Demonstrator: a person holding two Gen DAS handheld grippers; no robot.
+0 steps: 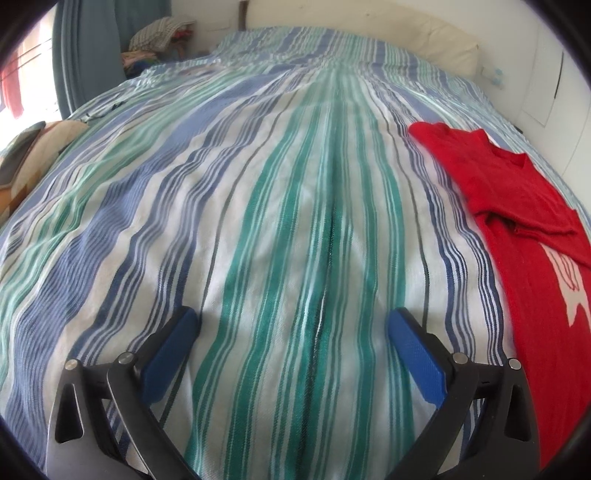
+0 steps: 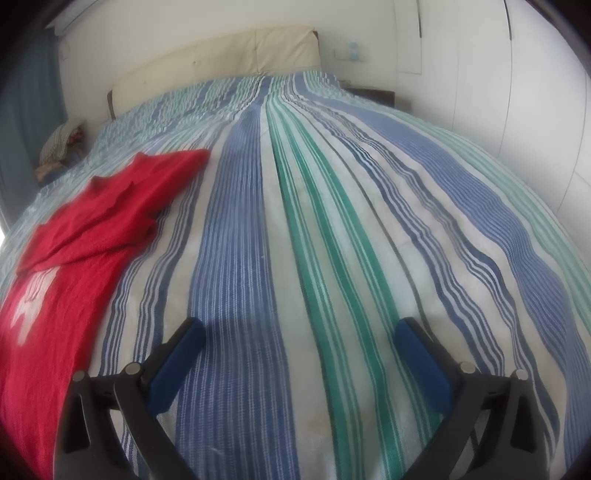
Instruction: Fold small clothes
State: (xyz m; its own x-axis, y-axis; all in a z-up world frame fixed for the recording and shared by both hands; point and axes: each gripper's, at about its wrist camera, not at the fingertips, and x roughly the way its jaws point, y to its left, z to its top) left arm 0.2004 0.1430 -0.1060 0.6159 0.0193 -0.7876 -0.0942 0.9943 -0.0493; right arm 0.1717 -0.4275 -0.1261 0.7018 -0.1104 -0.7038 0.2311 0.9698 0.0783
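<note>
Surface: striped blue, green and white woven bedspread [image 1: 295,229] over a bed, stripes running away toward the headboard.
Left claw: left gripper [image 1: 291,326] spread wide, blue pads apart, nothing between them; bare bedspread beneath.
Right claw: right gripper [image 2: 299,338] likewise released, jaws wide, empty, over bare stripes.
Garment: red knitted small shirt with a white print [image 1: 517,229], lying flat on the bedspread between the two grippers; one sleeve folded in across the chest, neckline at the far end.
Long axis: roughly along the stripes, hem near, collar far.
Bearing from left claw: off to its right, near edge just beside the right finger's frame.
Bearing from right claw: off to its left [image 2: 74,251], hem side close beside the left finger.
Nearer hand: hard to call; both sit about equally close to the near end, by my reading.
Next move, judged: each claw swings inward to a side of the shirt.
Far: cream padded headboard [image 2: 221,59], white wall, heap of clothes [image 1: 159,35] by the blue curtain.
</note>
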